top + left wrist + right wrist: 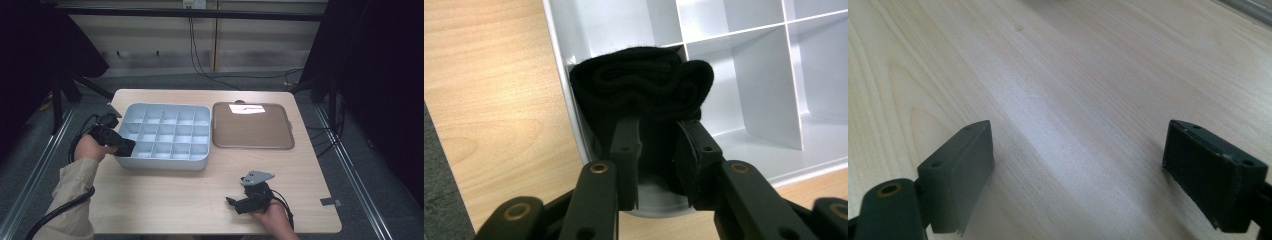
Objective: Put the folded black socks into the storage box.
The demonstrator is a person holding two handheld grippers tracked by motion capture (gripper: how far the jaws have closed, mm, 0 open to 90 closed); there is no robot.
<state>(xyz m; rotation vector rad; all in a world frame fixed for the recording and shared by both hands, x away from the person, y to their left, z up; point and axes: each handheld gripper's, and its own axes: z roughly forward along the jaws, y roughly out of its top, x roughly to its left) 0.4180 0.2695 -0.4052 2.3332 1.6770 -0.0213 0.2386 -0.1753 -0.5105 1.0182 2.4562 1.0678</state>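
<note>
High view: wooden table point(165, 200); left tongs point(658, 150) clenching black cloth point(644, 85); right tongs point(1078, 175) released.

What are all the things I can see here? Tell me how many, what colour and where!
Table: one, light wood, under everything.
Divided box: one, pale grey with many small compartments, on the table's left half.
Flat tray: one, brown with a grey rim, just right of the divided box.
Paper slip: one, white, at the flat tray's far edge.
Rolled cloth: one, black, in a corner compartment of the divided box.
Tape piece: one, grey, near the table's right edge.
Cables: a few, black, on the floor beyond the table.
Left claw: one, black, shut on the rolled cloth.
Right claw: one, black, open above bare table.
</note>
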